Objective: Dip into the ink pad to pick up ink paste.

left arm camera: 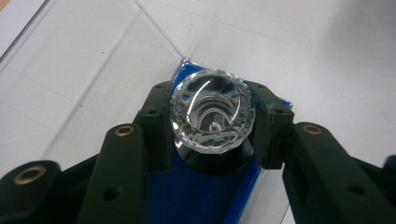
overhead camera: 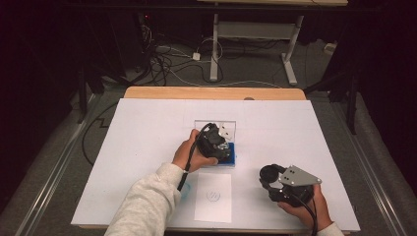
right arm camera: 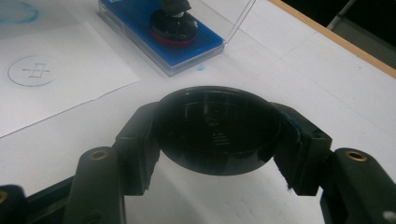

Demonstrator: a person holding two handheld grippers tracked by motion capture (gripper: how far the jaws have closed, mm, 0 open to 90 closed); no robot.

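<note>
A white paper sheet (overhead camera: pixel 212 196) with a faint ringed mark lies flat just nearer than the left gripper (overhead camera: pixel 223 142) and left of the right gripper (overhead camera: pixel 269 174). A white board (overhead camera: pixel 147 132) spreads beneath both and covers a wooden table (overhead camera: pixel 211 93). Far beyond them, cables (overhead camera: pixel 167 61) sprawl on the floor beside a white desk frame (overhead camera: pixel 215 49).

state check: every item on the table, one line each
left hand-held gripper: shut on the stamp.
stamp: upright, clear faceted knob between the jaws, base on the ink pad.
ink pad: blue, its clear lid open.
right hand-held gripper: shut on the black cap.
black cap: held off the stamp.
paper: flat, one round stamp mark.
</note>
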